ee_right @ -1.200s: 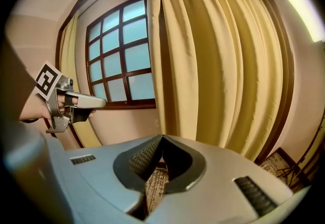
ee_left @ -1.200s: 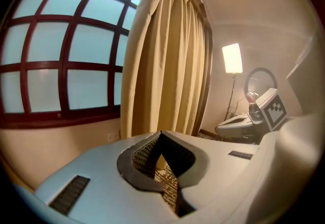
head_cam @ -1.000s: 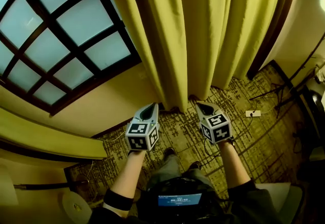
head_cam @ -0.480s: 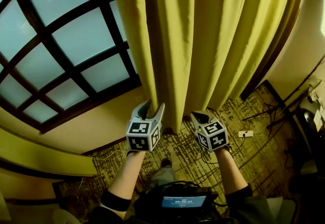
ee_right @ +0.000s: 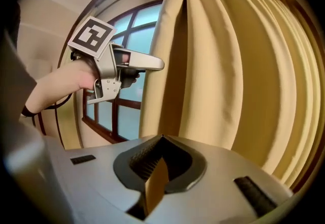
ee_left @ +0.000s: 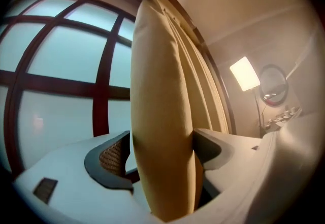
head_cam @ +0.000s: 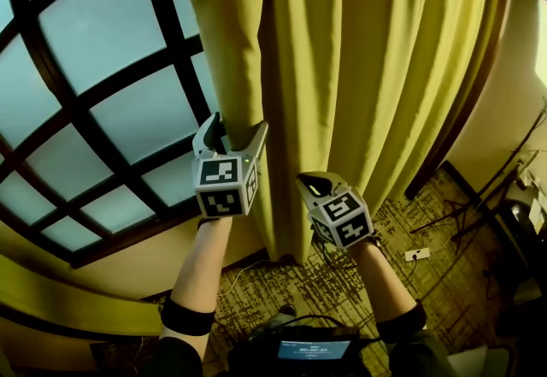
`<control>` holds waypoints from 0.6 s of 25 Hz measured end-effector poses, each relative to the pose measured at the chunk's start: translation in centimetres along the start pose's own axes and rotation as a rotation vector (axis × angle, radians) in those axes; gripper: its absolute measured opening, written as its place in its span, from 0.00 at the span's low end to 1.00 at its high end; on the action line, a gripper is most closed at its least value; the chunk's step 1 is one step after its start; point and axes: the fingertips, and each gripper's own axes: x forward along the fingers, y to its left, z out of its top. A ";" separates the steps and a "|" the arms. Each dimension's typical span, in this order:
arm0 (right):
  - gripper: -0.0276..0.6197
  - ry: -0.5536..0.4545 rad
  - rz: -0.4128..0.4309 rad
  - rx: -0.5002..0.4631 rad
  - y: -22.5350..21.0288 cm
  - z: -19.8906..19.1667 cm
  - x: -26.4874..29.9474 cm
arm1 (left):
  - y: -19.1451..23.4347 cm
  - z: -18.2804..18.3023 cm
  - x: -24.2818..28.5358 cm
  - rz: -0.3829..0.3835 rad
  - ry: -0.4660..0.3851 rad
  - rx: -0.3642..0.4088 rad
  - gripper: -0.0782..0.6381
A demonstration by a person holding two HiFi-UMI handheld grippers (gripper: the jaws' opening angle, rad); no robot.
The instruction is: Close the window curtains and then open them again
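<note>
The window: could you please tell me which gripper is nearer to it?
Left. The left gripper, its jaws having just opened around the edge of the curtain, is right beside the window; the right gripper, shut, sits farther off, in front of the folds.

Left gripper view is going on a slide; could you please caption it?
Left hand-held gripper, jaws just opened, straddling a yellow fabric curtain fold beside a dark-framed lattice window.

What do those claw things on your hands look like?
The left gripper and right gripper are pale grey, with dark-lined jaws. Each carries a cube covered in black-and-white square markers. Dark cuffs wrap both forearms.
</note>
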 end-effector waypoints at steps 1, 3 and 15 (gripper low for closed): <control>0.06 -0.020 -0.010 -0.017 -0.7 1.4 0.4 | 0.2 1.7 0.9 -0.003 -0.026 0.019 0.66; 0.06 -0.063 -0.035 -0.045 -2.3 4.2 1.0 | 0.7 4.9 2.6 -0.004 -0.074 0.064 0.67; 0.07 -0.186 -0.149 -0.134 -7.7 16.5 2.3 | -0.3 16.0 7.6 -0.128 -0.187 0.187 0.67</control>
